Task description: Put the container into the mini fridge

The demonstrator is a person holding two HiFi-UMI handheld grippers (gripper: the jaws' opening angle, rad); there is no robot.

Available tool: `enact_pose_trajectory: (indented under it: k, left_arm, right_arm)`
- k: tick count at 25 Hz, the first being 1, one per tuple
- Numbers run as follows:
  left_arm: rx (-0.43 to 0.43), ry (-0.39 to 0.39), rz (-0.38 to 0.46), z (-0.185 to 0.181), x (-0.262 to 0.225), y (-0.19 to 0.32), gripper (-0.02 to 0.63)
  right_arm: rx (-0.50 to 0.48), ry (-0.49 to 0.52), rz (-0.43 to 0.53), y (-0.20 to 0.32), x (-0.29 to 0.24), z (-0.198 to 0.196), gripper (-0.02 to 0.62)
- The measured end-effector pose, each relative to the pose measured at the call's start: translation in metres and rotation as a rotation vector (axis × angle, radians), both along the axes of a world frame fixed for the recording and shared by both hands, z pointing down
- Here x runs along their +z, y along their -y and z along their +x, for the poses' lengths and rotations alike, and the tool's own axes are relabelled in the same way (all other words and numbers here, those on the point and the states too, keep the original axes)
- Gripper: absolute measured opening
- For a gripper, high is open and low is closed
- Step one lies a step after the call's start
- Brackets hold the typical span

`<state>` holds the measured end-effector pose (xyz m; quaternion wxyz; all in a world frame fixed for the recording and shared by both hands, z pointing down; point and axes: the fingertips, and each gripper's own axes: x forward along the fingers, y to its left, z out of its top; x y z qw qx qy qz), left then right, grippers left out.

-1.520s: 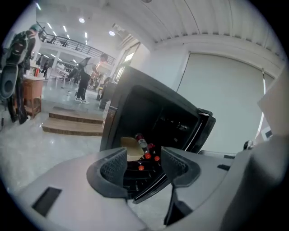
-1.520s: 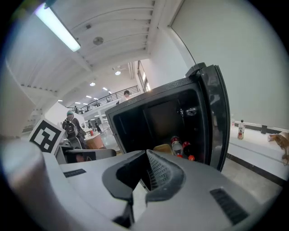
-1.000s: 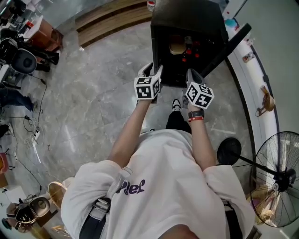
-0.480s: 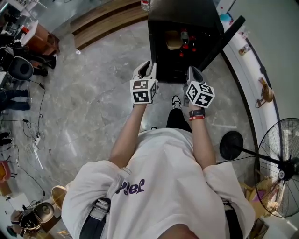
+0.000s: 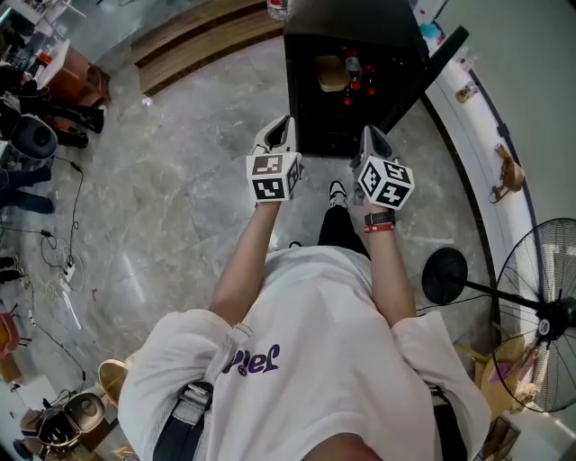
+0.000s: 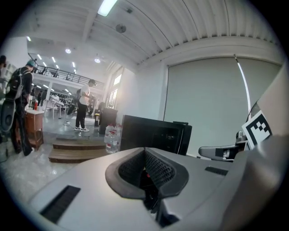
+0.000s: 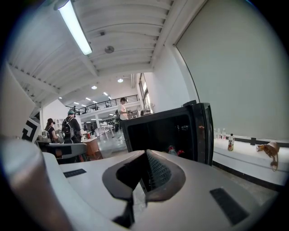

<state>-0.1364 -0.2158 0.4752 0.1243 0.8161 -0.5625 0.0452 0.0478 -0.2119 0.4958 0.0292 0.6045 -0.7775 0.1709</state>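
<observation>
- Head view: the mini fridge [image 5: 355,22] stands on the marble floor [image 5: 180,207]. Its door [image 5: 423,76] is swung open toward the picture's right, and the person stands just before it.
- The container [image 5: 331,75], a tan item, sits on an upper shelf inside the mini fridge, beside red-capped bottles [image 5: 356,74]. Neither gripper touches it.
- The left gripper [image 5: 281,128] is held off the left edge of the opening. Its own view [image 6: 145,151] shows the jaws clenched pad to pad, having just been closing, with nothing between them.
- The right gripper [image 5: 372,140] is held before the lower right of the opening. Its own view [image 7: 145,153] shows the jaws likewise pressed together and empty.
- Right gripper view only: it looks straight into the dark mini fridge [image 7: 149,131]. Red-capped bottles [image 7: 173,150] show low inside, but the container cannot be made out there. A white ledge [image 7: 244,155] along the wall carries a small bottle [image 7: 230,142].
- Left gripper view only: the mini fridge [image 6: 149,133] is seen from off to one side, its inside too dark to read. Large water bottles [image 6: 110,135] stand beside it, near wooden steps [image 6: 74,151].
- Head view only: a standing fan [image 5: 540,320] is at the right.
</observation>
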Motion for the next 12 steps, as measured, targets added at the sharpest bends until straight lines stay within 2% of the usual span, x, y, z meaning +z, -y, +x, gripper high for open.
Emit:
enact_pose_trajectory:
  k: [2, 12]
  left_arm:
    - [0.009, -0.036, 0.0, 0.002, -0.002, -0.001, 0.02]
    - [0.069, -0.032, 0.049, 0.024, -0.001, -0.006, 0.02]
  right_arm:
    - [-0.001, -0.001, 0.003, -0.001, -0.001, 0.0, 0.015]
    - [-0.005, -0.011, -0.012, -0.006, 0.009, 0.009, 0.015]
